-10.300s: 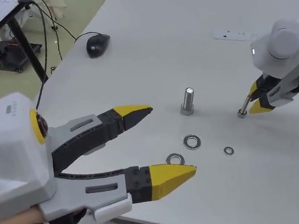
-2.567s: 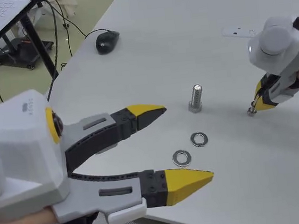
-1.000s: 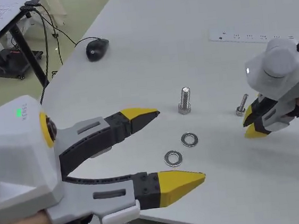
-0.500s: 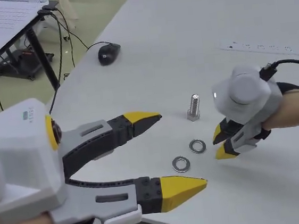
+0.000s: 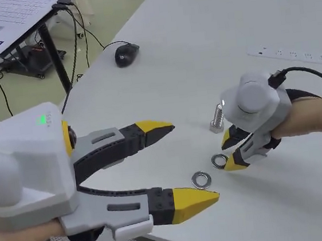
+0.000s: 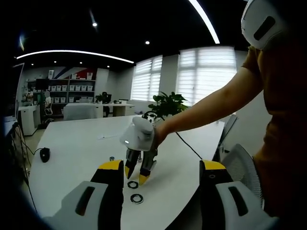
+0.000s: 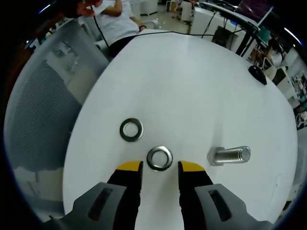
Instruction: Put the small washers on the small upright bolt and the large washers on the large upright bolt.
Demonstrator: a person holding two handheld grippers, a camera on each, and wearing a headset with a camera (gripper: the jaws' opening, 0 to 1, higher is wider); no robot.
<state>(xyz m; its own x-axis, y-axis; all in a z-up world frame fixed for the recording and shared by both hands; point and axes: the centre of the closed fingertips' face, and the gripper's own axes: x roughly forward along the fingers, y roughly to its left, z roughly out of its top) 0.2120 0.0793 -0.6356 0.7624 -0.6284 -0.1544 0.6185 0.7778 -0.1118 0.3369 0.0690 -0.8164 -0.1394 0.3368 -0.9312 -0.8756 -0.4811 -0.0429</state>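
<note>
Large bolt looks bare so far. The nearer washer lies flat just beside it, right at the right gripper's half-open, empty tips. The other washer sits a bit farther out. The left gripper hangs wide open, holding nothing.

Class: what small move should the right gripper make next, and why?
Probably ease the right gripper forward until its jaws straddle the washer, ready to close on it. The jaws are open, and the washer lies flat on the table just ahead of them, centred on the gap. The upright bolt stands close beside it.
</note>
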